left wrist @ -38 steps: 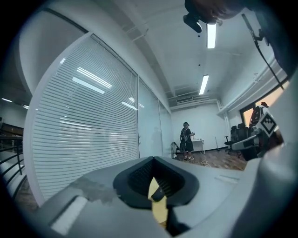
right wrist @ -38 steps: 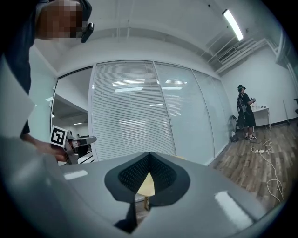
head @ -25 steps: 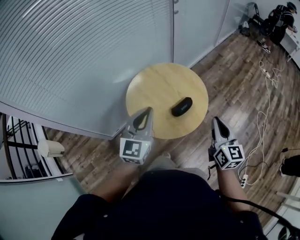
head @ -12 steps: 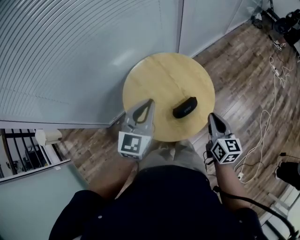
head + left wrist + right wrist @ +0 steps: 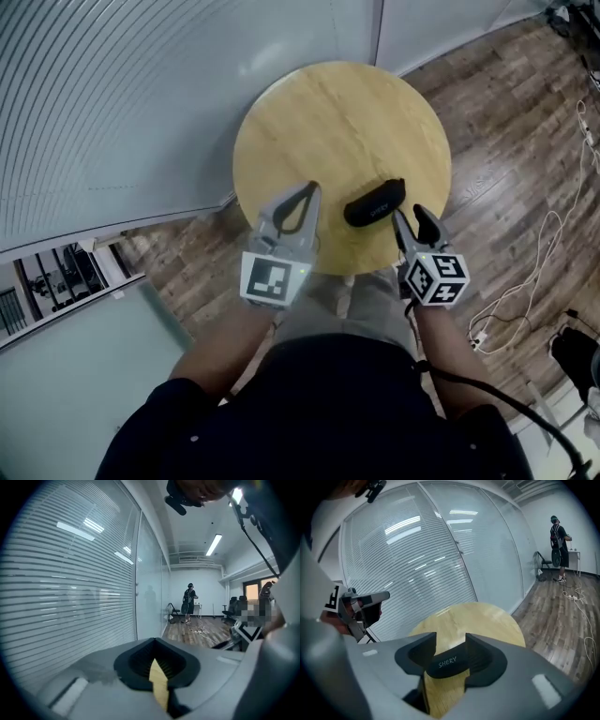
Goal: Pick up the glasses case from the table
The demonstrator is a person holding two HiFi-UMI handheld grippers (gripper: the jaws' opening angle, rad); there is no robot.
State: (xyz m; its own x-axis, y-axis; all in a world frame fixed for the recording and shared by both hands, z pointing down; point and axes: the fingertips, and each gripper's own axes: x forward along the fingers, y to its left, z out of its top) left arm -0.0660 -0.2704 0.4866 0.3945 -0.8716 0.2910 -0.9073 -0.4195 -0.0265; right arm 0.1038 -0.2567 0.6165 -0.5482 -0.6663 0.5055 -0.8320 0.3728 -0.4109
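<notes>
Head view puts the glasses case (image 5: 375, 202) near the front edge of the table (image 5: 328, 103), right of centre, lying aslant. We are opening the right gripper (image 5: 410, 217); the case shows between its jaws, not yet pressed. Our left gripper (image 5: 308, 192), jaws pressed together and empty, hangs over the table's front edge. We judge the case light, rigid and smooth, apt to slip, so we should pinch across its narrow middle. It is a black, rounded oblong with pale lettering.

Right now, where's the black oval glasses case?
Head view: the glasses case lies near the round wooden table's front edge, just ahead of the right gripper's opening, empty jaws.
</notes>
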